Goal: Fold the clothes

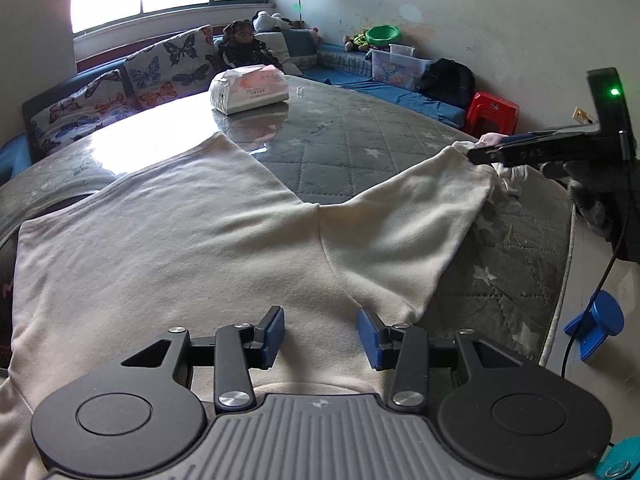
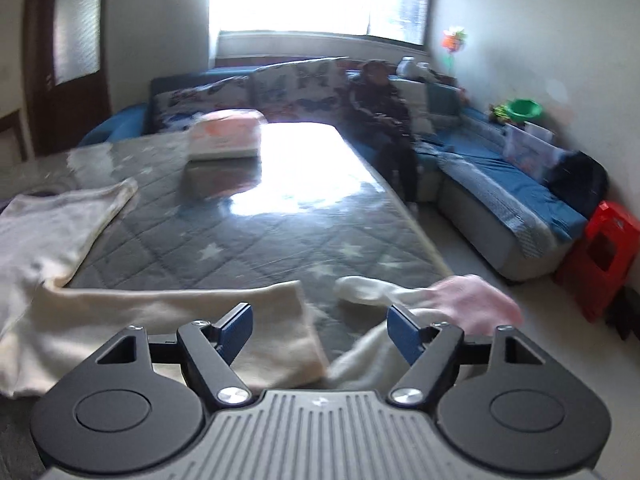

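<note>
A cream long-sleeved shirt [image 1: 180, 248] lies spread flat on the table's grey star-patterned cover [image 1: 344, 136]. My left gripper [image 1: 320, 336] hovers open over the shirt's upper body, with nothing between its blue pads. The right sleeve [image 1: 420, 216] stretches out toward the table's right edge. At that sleeve's cuff is my right gripper [image 1: 476, 156]. In the right wrist view the right gripper [image 2: 320, 334] stands open over the cuff end of the sleeve [image 2: 180, 308], and the pads press on nothing. A small white and pink bundle of cloth [image 2: 472, 296] lies just right of the cuff.
A wrapped tissue pack [image 1: 250, 88] stands at the table's far side. A blue sofa [image 2: 500, 188] with butterfly cushions runs around the table, and a person [image 2: 384, 120] sits on it. A red stool [image 1: 492, 114] and the table's right edge [image 1: 560, 280] are close by.
</note>
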A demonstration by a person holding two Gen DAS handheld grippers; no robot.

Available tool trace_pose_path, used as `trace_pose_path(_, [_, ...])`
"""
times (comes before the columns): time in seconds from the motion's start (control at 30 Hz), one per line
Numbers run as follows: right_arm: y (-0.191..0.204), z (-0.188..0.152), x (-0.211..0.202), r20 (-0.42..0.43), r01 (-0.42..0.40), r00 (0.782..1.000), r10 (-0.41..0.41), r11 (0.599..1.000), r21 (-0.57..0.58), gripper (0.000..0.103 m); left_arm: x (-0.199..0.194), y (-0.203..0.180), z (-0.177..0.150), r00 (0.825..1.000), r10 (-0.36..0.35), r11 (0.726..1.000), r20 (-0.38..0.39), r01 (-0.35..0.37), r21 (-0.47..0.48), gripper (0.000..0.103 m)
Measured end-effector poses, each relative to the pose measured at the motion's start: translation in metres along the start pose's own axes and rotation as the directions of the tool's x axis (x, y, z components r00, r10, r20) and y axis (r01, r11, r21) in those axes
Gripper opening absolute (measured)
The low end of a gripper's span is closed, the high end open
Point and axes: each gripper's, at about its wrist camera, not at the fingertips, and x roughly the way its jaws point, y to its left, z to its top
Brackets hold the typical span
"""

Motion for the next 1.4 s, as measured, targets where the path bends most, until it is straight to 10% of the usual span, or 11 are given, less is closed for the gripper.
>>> trace_pose_path(1.0, [0.007,-0.01,0.006,-0.086,-0.011,0.996,0.019,0.995,0.103,0.052,-0.01,-0.006,-0.001,0.998,-0.013,0.999,0.053,0.011,0.03,0.05])
trace_pose_path(1.17, [0.008,-0.009,0.006,-0.093,-0.028,0.995,0.04,0.992,0.126,0.016,-0.009,-0.008,-0.001,0.998,-0.015,0.999,0.053,0.014,0.033,0.05])
trace_pose_path(1.4, [0.002,0.004,-0.011,-0.039,-0.04,0.998,0.046,0.989,0.145,0.009,-0.008,-0.016,0.002,0.998,-0.032,0.998,0.057,0.029,0.062,0.053])
